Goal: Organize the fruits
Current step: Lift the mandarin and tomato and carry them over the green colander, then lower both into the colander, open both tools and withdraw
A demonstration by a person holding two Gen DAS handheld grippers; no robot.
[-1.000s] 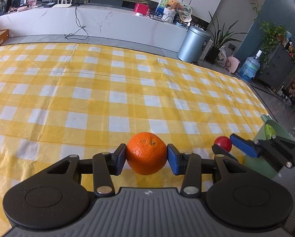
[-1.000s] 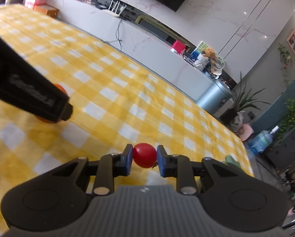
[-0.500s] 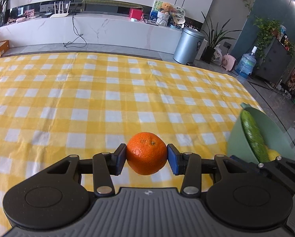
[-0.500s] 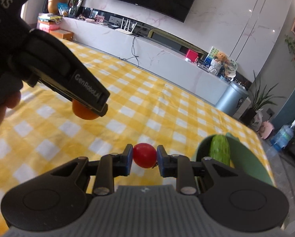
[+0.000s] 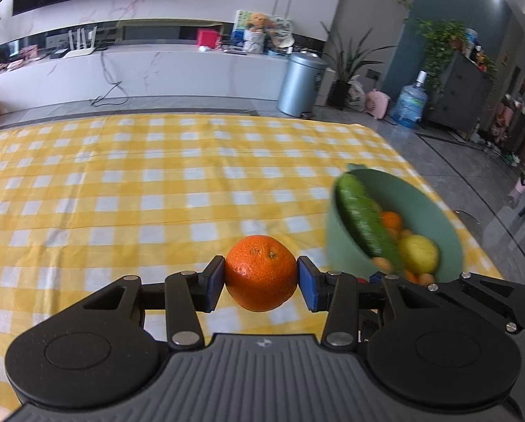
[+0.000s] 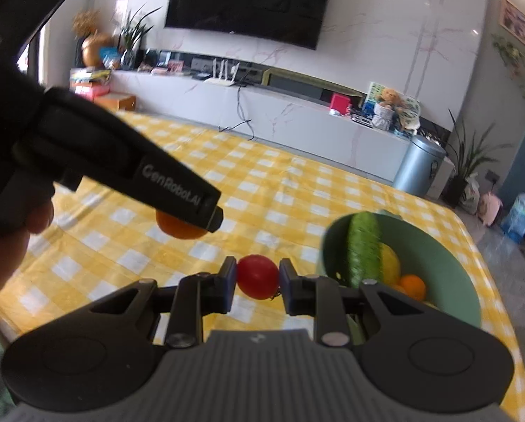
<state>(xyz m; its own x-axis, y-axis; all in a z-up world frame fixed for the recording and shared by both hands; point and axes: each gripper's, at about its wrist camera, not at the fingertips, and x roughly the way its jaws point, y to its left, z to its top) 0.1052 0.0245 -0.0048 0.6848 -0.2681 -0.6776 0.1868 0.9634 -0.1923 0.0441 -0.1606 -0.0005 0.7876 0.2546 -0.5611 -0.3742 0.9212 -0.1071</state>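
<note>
both tools loaded, fruit bound for the green bowl

the left tool (image 5: 260, 283) clamps a mandarin (image 5: 260, 272) across its middle; the right tool (image 6: 257, 281) pinches a small red tomato (image 6: 257, 276). both fruits look light, round and soft-skinned, so a gentle hold at the widest part seems wise, the tomato likely bruising first. the green bowl (image 5: 435, 207) sits near the bench's right edge on the checked cloth (image 5: 157, 193), a cucumber (image 5: 364, 221) leaning over its rim; open room lies above its right half.
</note>
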